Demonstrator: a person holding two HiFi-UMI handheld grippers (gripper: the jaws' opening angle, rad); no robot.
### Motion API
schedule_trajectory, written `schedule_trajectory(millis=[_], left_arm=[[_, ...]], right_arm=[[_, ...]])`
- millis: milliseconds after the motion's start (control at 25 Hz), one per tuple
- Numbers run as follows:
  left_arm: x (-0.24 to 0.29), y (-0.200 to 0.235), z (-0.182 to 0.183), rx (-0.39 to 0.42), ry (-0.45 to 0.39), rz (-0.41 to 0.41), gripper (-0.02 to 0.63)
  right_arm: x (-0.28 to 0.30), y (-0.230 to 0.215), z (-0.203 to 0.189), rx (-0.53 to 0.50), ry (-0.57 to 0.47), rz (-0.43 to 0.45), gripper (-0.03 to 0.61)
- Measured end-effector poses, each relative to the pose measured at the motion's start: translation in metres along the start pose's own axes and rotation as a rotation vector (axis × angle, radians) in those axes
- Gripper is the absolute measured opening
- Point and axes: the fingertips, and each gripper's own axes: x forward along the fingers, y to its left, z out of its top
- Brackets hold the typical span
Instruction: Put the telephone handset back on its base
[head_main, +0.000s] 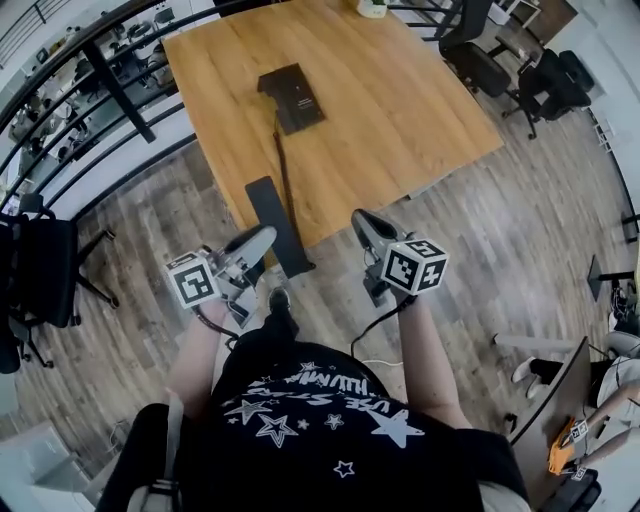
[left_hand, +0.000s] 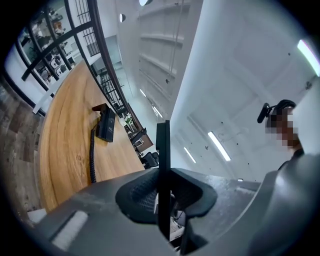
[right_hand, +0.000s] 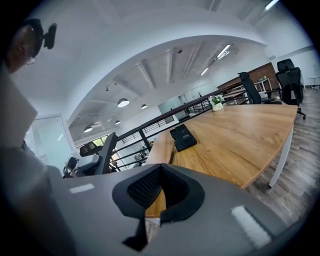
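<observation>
The shirt (head_main: 330, 420) bears illegible lettering; left gripper (head_main: 262, 240) clamps handset (head_main: 272, 205).

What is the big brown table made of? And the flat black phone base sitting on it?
The brown table looks like wood, or maybe a wood-look laminate: it has long grain streaks and a smooth, soft sheen. The black telephone base looks like matte plastic: it has a flat moulded shape and hardly any glare.

no wording reads for certain; white lettering among stars on the person's black shirt (head_main: 322, 386) lies upside down and warped; a pale mark on the telephone base (head_main: 293, 97) is too small; square black-and-white markers face up on the left gripper (head_main: 258, 240) and right gripper (head_main: 366, 226)
</observation>
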Motion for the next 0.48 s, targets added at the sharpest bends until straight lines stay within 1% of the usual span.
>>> schedule_trajectory(millis=[240,360,480], left_arm=[[0.02,0.025,0.046,-0.04,-0.018,-0.039,0.075],[0.027,0.033,0.061,-0.048,-0.02,-0.057,0.075],[0.034,0.043,0.072,-0.039,0.002,-0.062,0.075]], right_arm=[[0.046,-0.006,0.03,-0.023,0.028,-0.013,0.0],[0.056,-0.009,0.045,-0.032,0.016,-0.03,0.0],[0.063,-0.011,0.055,-0.04,0.005,-0.045,-0.001]])
